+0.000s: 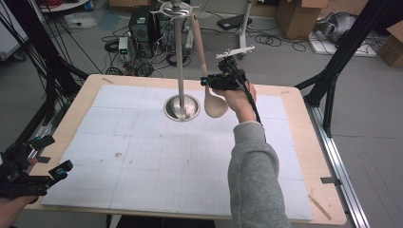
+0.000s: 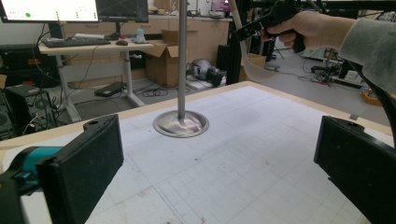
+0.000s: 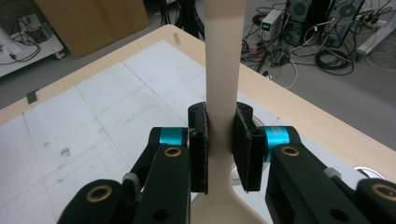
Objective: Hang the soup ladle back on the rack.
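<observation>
Plainly unlabelled, the spoon (image 3: 219, 70) is pinched by the right hand-held gripper (image 3: 219, 140); left hand-held gripper (image 2: 215, 158) spread.

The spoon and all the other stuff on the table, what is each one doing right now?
spoon: held by its handle, bowl end down, above the table beside the stand's base
right gripper: shut on the spoon's handle
left gripper: open, holding nothing, low over the table's near corner
metal stand: upright on its round base
table: covered by a white gridded mat
</observation>
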### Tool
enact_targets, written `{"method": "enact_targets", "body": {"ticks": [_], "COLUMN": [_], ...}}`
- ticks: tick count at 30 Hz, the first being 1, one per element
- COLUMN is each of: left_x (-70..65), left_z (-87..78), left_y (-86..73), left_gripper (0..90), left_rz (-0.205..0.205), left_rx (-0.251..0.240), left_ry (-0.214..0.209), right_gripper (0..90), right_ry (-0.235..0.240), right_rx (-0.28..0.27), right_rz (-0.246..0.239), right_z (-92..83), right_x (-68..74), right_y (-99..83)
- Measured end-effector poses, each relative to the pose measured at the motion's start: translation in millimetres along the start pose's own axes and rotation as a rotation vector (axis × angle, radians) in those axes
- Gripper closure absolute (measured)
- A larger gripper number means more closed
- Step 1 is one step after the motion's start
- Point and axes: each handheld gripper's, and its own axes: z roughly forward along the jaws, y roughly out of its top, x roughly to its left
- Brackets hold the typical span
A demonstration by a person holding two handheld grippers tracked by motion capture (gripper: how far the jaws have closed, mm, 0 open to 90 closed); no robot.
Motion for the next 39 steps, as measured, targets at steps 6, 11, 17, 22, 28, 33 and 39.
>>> {"method": "enact_targets", "body": {"ticks": [6, 11, 17, 22, 28, 33, 39], "left_x": [0.4, 0.9, 1.2, 1.1, 2.3, 3.0, 3.9], "left_z": [-1.8, -2.9, -3.7, -4.2, -4.6, -4.9, -1.5], "left_y": [1.1, 1.5, 1.7, 2.1, 1.2, 0.9, 1.4], "left_gripper": [1.8, 1.8, 1.8, 1.8, 1.8, 1.8, 1.8], "left_rz": [-0.003, -0.003, -0.004, -0.005, -0.006, -0.006, -0.008], "left_rx": [-0.007, -0.010, -0.013, -0.016, -0.014, -0.014, -0.015], "left_ry": [0.000, 0.000, 0.000, 0.000, 0.002, 0.006, 0.003], "right_gripper": [77.6, 77.6, 77.5, 77.4, 73.2, 58.9, 38.8], "right_ry": [-0.013, -0.027, -0.057, -0.059, -0.082, -0.103, -0.067], "right_rx": [0.012, 0.014, 0.021, 0.019, 0.001, -0.010, -0.059], "right_rz": [0.004, 0.014, 0.022, 0.028, 0.010, -0.019, -0.046], "right_z": [10.8, 20.3, 28.2, 33.4, 34.3, 27.8, 15.2], "right_x": [2.3, 5.6, 8.2, 10.3, 11.4, 13.4, 15.7], "right_y": [2.9, 5.3, 8.2, 9.5, 7.4, 5.3, -3.9]}}
